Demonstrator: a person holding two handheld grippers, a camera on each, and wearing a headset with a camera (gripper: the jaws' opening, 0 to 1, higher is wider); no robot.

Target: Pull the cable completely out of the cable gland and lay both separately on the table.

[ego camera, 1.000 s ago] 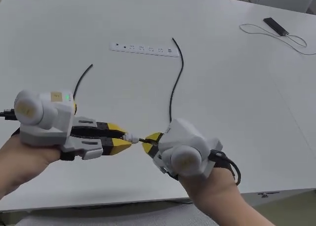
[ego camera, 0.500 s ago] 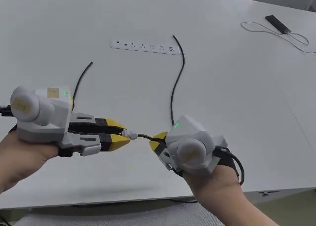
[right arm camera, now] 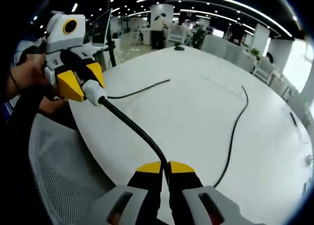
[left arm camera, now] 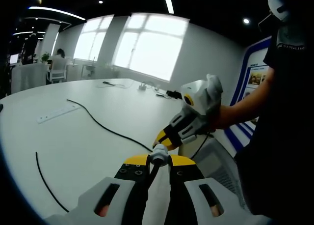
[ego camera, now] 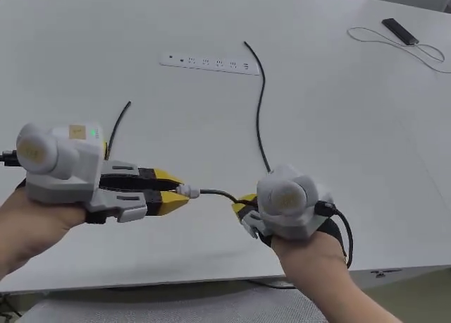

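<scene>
White table (ego camera: 338,125) in an open office; a power strip (ego camera: 209,63) lies at the far side and a short loose wire (ego camera: 117,122) left of centre. The left gripper (ego camera: 182,193) is held over the near edge, its jaws closed on the white cable gland (left arm camera: 159,155) at their tips. The right gripper (ego camera: 243,204) is near on its right, jaws pinched on the black cable (right arm camera: 133,126), which bridges the gap from the gland, then trails across the table toward the strip.

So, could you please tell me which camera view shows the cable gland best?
The right gripper view: the cable gland shows side-on, with the cable leaving it. The left gripper view shows it end-on; the head view shows it small.
</scene>
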